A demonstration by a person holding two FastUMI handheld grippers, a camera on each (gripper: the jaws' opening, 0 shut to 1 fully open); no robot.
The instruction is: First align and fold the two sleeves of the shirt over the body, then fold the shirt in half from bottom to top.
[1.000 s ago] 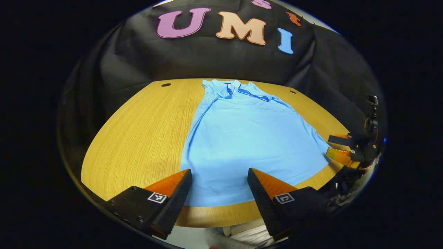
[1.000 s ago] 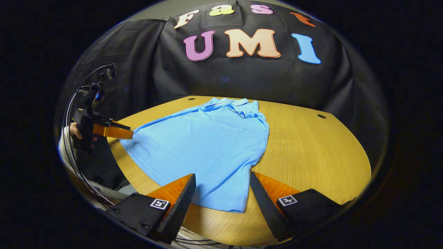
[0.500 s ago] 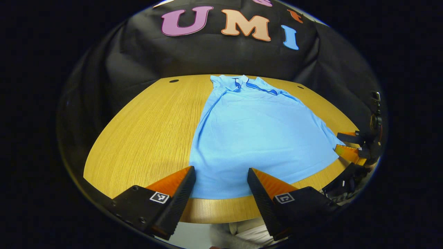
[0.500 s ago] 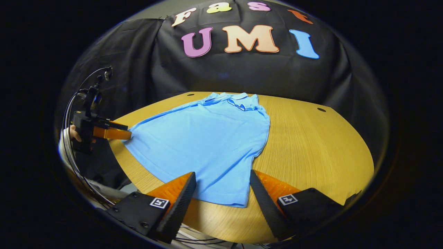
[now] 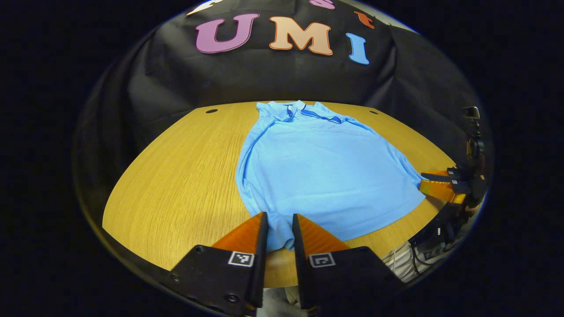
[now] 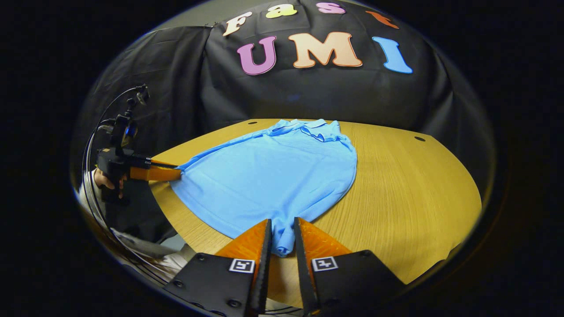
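A light blue polo shirt (image 5: 321, 171) lies flat on the wooden table (image 5: 176, 176), collar (image 5: 299, 112) at the far edge, with no sleeve sticking out at either side. My left gripper (image 5: 279, 220) is shut on the hem's near left corner, and the cloth bunches between its fingers. My right gripper (image 6: 282, 222) is shut on the other hem corner of the shirt (image 6: 273, 176), which puckers between its fingers. In the right gripper view the left gripper (image 6: 169, 174) pinches the far corner. In the left gripper view the right gripper (image 5: 434, 182) holds the shirt's right corner.
Bare table (image 6: 405, 189) spreads to the right of the shirt and also to its left. Small dark holes (image 5: 211, 111) (image 6: 419, 138) mark the far tabletop. A hand (image 6: 105, 180) holds the left gripper, with cables (image 6: 90, 145) looping behind it.
Both grippers went from open over the hem to shut on its corners. The hem now bunches between each pair of fingers.
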